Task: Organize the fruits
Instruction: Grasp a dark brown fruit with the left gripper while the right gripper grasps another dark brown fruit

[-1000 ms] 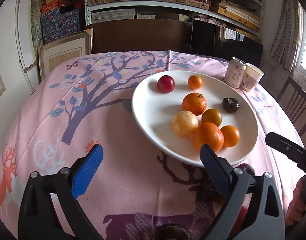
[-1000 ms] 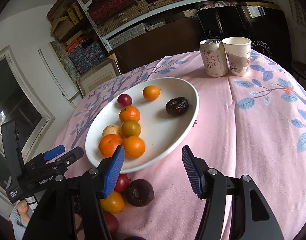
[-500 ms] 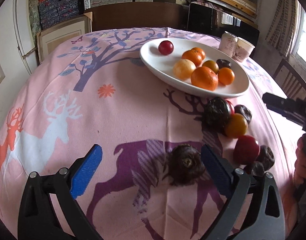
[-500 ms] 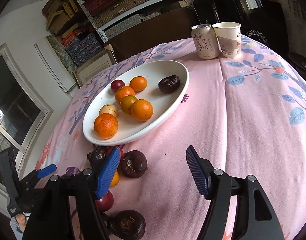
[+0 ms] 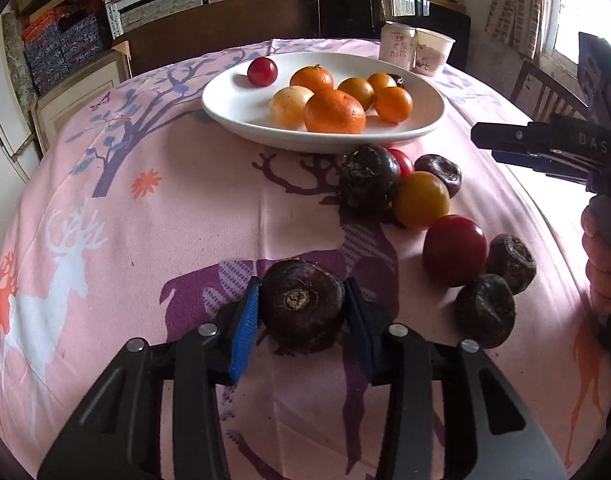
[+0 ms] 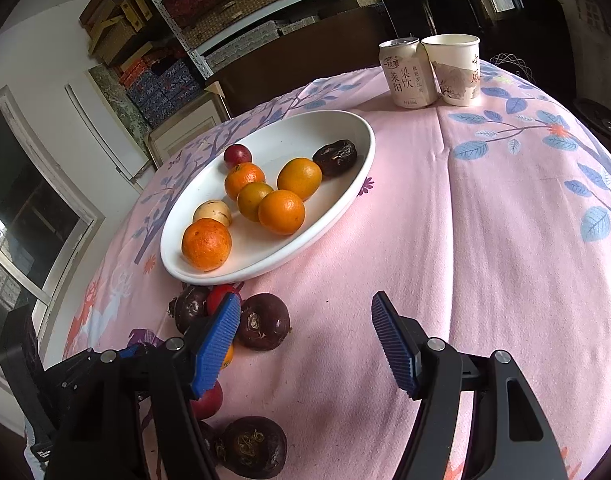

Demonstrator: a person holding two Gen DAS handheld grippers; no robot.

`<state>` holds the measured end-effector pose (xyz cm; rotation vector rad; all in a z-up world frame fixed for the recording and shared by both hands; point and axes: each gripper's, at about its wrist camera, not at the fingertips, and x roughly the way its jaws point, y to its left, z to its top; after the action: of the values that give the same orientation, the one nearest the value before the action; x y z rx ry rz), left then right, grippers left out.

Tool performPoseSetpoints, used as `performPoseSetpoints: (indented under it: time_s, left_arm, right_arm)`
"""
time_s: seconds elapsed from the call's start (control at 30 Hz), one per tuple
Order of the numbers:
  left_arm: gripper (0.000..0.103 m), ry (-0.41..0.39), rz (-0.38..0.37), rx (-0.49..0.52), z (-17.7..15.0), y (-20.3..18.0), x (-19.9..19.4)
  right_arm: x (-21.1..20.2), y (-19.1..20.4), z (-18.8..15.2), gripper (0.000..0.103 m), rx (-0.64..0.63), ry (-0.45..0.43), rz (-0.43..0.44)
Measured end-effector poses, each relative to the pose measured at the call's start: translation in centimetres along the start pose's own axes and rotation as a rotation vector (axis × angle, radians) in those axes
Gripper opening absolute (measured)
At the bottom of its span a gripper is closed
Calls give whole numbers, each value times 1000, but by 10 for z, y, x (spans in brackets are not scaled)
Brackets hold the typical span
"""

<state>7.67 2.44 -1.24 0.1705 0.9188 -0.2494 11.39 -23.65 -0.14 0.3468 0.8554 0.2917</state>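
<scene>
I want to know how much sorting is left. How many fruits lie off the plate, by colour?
Dark brown fruits: 5, one in the left gripper
Red fruits: 2
Amber-yellow fruit: 1
Total off the plate: 8

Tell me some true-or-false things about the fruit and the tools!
1. The left tool is closed on a dark purple fruit. True.
2. The right tool is holding an orange. False: it is open, with nothing between its blue fingers.
3. The white plate has only oranges on it. False: a red fruit and a dark wrinkled fruit lie there too.
4. A can and a paper cup stand side by side beyond the plate. True.
</scene>
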Motion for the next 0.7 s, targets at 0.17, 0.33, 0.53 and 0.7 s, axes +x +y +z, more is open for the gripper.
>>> performPoseSetpoints:
  time_s: [0.17, 0.33, 0.53, 0.7]
  left_arm:
    - [41, -26, -3, -109, 6, 23, -5]
    - [41, -32, -9, -153, 8, 31, -7]
    - [41, -15, 2, -99, 8, 20, -3]
    - [41, 9, 1, -87, 6, 18, 3]
  right_arm:
    - [8, 13, -5, 67, -81, 36, -18]
    - [19, 40, -20, 64, -280, 49, -142]
    - [31, 49, -20, 60, -326, 68, -154]
    - [41, 51, -14, 41, -307, 79, -122]
